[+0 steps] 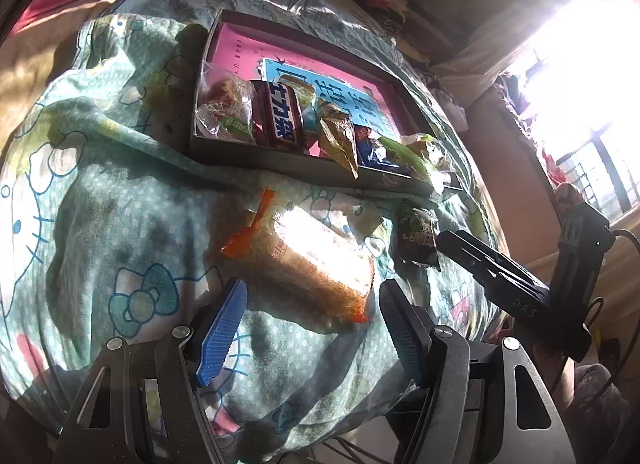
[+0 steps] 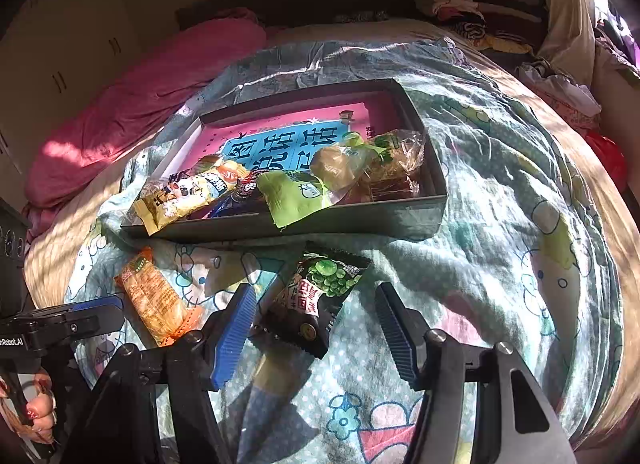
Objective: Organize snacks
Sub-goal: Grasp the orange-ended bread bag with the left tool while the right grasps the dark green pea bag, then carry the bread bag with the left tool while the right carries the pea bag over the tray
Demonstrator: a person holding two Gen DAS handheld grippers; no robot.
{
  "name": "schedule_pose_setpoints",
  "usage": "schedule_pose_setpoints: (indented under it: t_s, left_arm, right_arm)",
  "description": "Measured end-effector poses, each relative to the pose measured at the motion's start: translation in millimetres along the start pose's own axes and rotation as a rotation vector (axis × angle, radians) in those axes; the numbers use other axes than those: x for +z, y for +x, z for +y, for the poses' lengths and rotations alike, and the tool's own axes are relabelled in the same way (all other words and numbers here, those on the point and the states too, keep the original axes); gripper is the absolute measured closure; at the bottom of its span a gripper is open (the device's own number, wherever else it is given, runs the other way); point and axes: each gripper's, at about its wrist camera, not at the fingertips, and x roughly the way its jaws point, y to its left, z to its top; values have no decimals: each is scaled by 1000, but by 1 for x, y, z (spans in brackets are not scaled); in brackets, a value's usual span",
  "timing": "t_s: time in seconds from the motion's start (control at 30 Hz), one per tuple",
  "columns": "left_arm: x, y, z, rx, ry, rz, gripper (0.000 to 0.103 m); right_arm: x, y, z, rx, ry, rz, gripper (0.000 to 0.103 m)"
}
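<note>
Lining up on two loose snacks | left hand-held gripper (image 1: 312, 328) spread around orange packet (image 1: 308, 264) on bed | right hand-held gripper (image 2: 316, 328) spread beside black pea bag (image 2: 316, 296) | close squarely mid-packet, lift gently into box (image 2: 360, 220)

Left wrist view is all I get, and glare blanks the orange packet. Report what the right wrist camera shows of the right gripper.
Observer: The right gripper is open; the dark green-pea packet lies flat between its fingers, not squeezed.
Operator: Now describe the orange packet without the glare.
Observer: The orange packet lies flat on the quilt, left of the dark green-pea packet and apart from it, its printed face clearly showing.
</note>
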Motion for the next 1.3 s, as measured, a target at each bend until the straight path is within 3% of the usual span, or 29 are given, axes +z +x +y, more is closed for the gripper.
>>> schedule_pose_setpoints:
  t_s: [0.17, 0.57, 0.8, 0.97, 1.03, 1.2, 1.3]
  left_arm:
    - [-1, 17, -6, -24, 4, 39, 33]
    - [15, 43, -16, -39, 12, -2, 34]
    - [25, 53, -22, -10, 46, -26, 35]
    - [22, 61, -35, 78, 148, -28, 43]
    - [21, 62, -38, 105, 181, -25, 51]
    - [21, 59, -40, 126, 235, -20, 58]
    - [21, 51, -39, 110, 241, -22, 63]
  right_arm:
    - [-3, 4, -1, 2, 4, 16, 41]
    - [-4, 32, 11, 34, -24, 51, 42]
    - [1, 45, 18, 49, -58, 39, 51]
    - [-1, 51, 18, 45, -106, 46, 58]
    - [-2, 50, 11, 64, -92, 46, 62]
    - [-4, 43, 9, 35, -125, 46, 65]
    - [-6, 33, 1, 72, -77, 34, 65]
